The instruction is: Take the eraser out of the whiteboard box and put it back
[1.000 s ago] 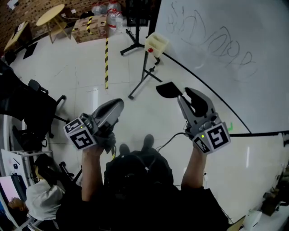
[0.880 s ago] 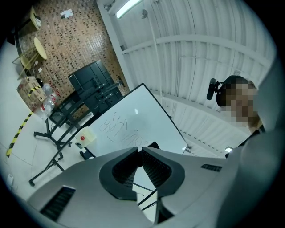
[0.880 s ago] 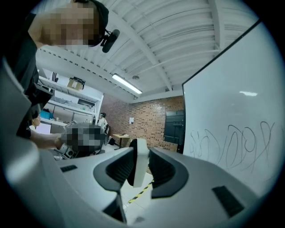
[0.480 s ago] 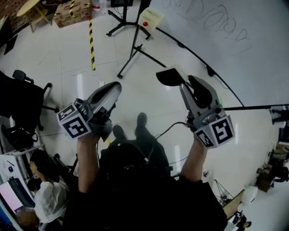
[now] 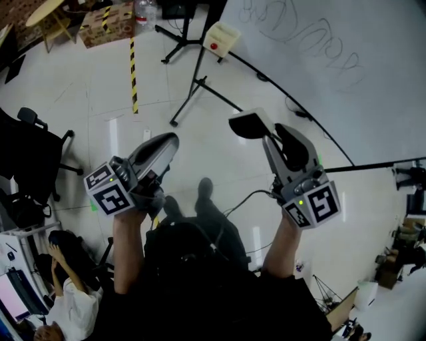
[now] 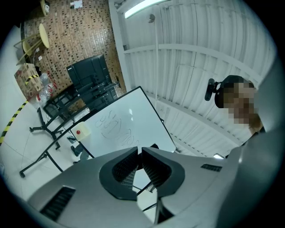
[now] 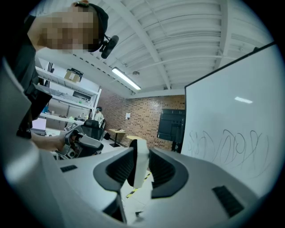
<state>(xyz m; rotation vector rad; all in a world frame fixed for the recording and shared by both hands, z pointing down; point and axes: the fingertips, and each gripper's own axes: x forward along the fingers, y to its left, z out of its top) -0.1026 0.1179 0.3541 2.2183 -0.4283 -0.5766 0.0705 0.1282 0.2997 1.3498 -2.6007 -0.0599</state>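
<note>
A black eraser [image 5: 247, 125] with a white back is clamped in my right gripper [image 5: 265, 133], held out over the floor short of the whiteboard [image 5: 346, 60]. From the right gripper view the eraser [image 7: 142, 164] stands edge-on between the pads of the right gripper [image 7: 139, 153]. The pale yellow whiteboard box [image 5: 221, 36] with a red dot hangs at the board's lower left corner, well beyond both grippers. My left gripper [image 5: 168, 142] is shut and holds nothing. Through the left gripper [image 6: 139, 156] I see the whiteboard [image 6: 129, 120] and the box [image 6: 81, 132] far off.
The board's stand legs [image 5: 193, 86] spread over the white floor, and a yellow-black tape strip [image 5: 133, 73] lies left of them. An office chair [image 5: 33, 146] stands at the left, a cardboard box [image 5: 106, 16] at the back, and a seated person [image 5: 60, 313] at the lower left.
The head view has swung, so the box and board now sit higher in the picture. Both grippers shifted slightly. The eraser stays in the right jaws.
</note>
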